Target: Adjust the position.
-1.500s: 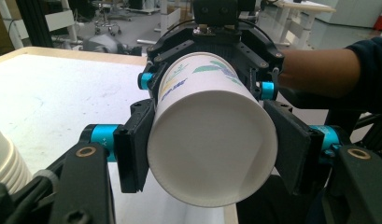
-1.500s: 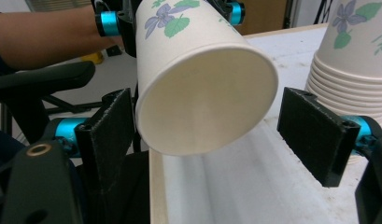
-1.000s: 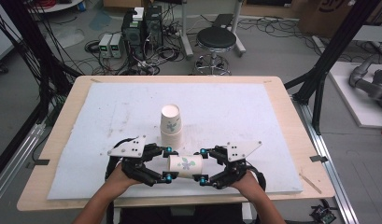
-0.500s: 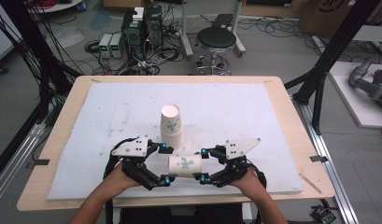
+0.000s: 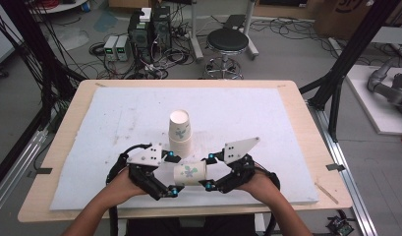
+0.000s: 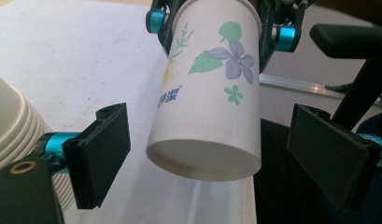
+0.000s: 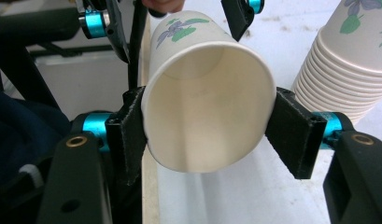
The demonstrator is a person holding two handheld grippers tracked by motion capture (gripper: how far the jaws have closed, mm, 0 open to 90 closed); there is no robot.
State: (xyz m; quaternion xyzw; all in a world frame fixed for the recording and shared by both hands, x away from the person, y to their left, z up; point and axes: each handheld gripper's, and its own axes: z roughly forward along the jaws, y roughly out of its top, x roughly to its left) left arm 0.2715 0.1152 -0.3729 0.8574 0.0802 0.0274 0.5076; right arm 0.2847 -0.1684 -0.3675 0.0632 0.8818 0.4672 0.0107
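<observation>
Near the front edge of the tabletop, about midway along it, a single paper cup lies on its side in the air between the two tools. The right hand-held gripper clamps the cup at its open rim: in the right gripper view both black pads press the rim from either side, bending it slightly oval. Its jaws have just been closing a little, with the cup between them. The left hand-held gripper stands wide; its jaws have just been opening, and in the left gripper view the cup's base end hangs between the two pads with a clear gap on each side, touching neither. The cup is printed with purple flowers and green leaves. Just behind it, toward the middle of the tabletop, a stack of paper cups stands upside down on the white mat, close to the left tool, though I cannot tell whether they touch.
</observation>
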